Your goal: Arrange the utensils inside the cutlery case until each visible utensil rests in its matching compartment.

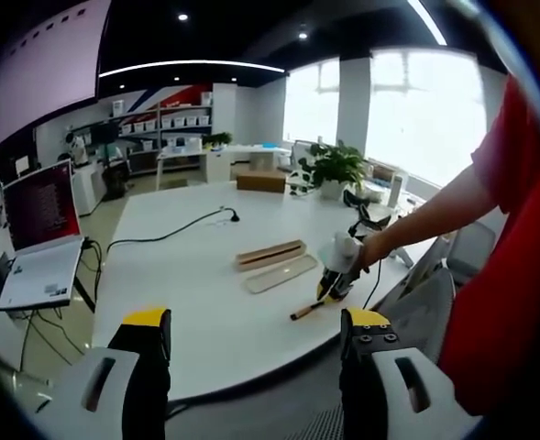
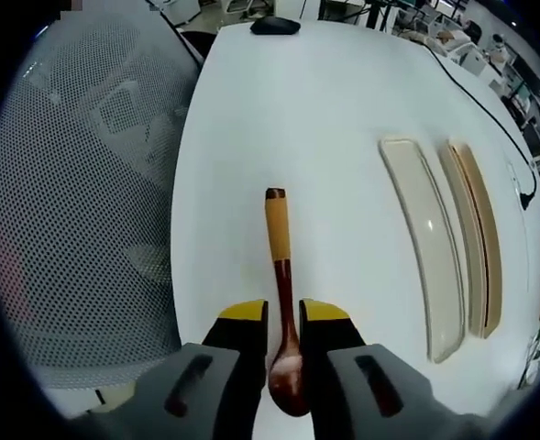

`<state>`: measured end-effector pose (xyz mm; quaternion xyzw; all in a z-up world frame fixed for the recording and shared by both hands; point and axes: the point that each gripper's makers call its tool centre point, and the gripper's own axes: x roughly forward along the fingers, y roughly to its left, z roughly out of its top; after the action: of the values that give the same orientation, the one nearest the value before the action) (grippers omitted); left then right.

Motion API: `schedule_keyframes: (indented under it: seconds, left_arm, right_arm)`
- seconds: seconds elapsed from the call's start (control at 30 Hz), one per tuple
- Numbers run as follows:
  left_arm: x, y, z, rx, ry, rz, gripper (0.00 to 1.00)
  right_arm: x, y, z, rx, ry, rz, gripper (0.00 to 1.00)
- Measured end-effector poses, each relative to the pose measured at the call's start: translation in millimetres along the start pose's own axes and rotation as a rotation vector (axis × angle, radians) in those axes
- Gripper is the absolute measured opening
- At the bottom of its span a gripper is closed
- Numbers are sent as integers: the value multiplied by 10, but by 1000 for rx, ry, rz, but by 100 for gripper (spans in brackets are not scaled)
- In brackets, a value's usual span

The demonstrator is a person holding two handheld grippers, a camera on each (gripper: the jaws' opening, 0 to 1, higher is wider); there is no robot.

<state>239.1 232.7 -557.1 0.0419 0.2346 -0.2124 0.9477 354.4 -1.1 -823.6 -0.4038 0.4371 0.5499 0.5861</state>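
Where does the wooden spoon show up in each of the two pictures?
Left gripper view: the wooden spoon lies on the white table, right of centre, under the right tool, near the table's edge.
Right gripper view: the spoon runs up the middle from the bottom, its bowl end between the right tool's jaws.
Shared landmark: the long cutlery case with the pale tray beside it.

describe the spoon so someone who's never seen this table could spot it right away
On the big white table, look beside the two long trays: a pale cutlery case lid and a wooden case. The wooden spoon lies alone on bare tabletop between them and the mesh chair, with the right gripper closed around it. It is thin, with a tan handle and dark bowl.
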Motion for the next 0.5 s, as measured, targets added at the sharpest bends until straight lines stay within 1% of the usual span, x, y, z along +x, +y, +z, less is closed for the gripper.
schedule_keyframes:
  seconds: [0.13,0.27,0.4,0.5]
  left_arm:
    - [-5,-1,-19,-3,2,1,77]
    - [-12,7,-31,-5,5,5,77]
    - [-17,19,-32,-7,5,9,77]
    - [-16,24,-39,-10,5,11,77]
  right_arm:
    - [21,11,-23,-12,11,-2,9]
    - [39,21,-35,-2,11,5,9]
    - [50,7,-60,-14,19,-6,3]
    - [41,-4,-59,17,12,-1,2]
